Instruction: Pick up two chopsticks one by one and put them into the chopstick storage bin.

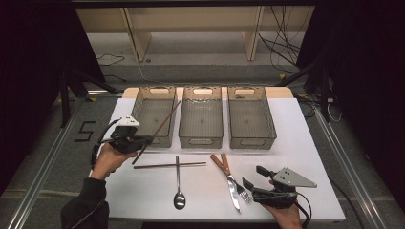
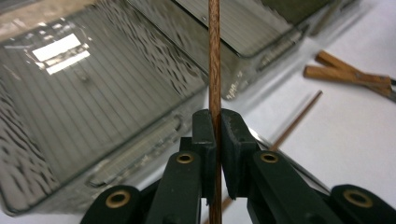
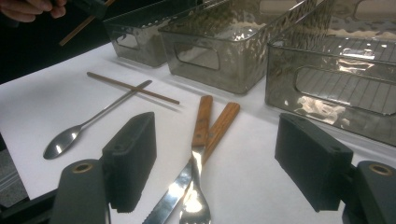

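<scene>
Left gripper (image 1: 143,141) clamps a slim, round brown wooden chopstick (image 1: 157,130); its long axis slants up from the pads over the ribbed translucent bin (image 1: 154,116) ahead. Right gripper (image 1: 253,178) stands wide, holding nothing, above the wood-handled steel fork (image 1: 235,179).

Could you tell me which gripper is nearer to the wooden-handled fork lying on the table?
The right gripper. Its open jaws sit just right of the fork, not touching it. The left gripper is across the table by the left bin, shut on a chopstick.

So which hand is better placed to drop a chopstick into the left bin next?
Left. The left gripper is shut on a chopstick leaning over the left bin; the right gripper sits open by the fork.
</scene>
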A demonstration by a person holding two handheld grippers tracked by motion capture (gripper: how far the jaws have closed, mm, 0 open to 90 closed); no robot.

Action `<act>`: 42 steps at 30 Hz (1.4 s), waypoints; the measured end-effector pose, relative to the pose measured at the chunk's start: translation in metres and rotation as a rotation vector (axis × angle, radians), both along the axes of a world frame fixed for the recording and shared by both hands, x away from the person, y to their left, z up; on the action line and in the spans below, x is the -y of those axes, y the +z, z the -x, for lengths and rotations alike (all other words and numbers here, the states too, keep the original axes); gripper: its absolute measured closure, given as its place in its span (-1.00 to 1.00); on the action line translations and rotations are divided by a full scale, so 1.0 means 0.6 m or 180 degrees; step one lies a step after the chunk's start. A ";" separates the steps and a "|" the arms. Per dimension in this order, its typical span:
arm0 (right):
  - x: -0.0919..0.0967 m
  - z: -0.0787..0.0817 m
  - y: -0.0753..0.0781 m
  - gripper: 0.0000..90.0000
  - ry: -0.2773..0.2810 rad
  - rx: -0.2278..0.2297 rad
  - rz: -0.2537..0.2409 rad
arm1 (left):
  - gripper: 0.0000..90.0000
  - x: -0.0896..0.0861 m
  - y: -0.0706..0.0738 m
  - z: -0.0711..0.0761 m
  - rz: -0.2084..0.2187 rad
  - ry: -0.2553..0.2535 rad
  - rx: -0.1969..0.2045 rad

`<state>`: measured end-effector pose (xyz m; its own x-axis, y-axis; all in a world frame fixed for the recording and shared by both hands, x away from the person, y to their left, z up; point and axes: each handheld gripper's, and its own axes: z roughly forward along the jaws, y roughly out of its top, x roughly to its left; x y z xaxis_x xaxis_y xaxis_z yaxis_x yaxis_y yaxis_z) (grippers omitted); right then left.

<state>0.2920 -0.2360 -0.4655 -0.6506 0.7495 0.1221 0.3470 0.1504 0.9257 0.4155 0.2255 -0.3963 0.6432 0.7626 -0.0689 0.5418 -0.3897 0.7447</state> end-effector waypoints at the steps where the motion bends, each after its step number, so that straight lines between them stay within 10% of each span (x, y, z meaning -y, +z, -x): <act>1: 0.000 0.000 0.000 -0.34 0.0002 -0.0002 -0.0001 | 0.88 -0.003 0.002 -0.006 0.0033 0.0026 -0.0006; 15: 0.002 0.000 0.000 -0.34 0.0000 -0.0010 -0.0019 | 0.88 -0.021 0.048 -0.088 0.0035 0.0223 0.0044; 42: 0.002 -0.001 -0.002 -0.34 0.0011 -0.0007 -0.0013 | 0.88 -0.032 0.023 -0.182 -0.0259 0.0309 0.0080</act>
<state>0.2924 -0.2370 -0.4666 -0.6529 0.7468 0.1267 0.3486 0.1477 0.9256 0.5249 0.2449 -0.3824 0.5670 0.8237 0.0110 0.5613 -0.3962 0.7266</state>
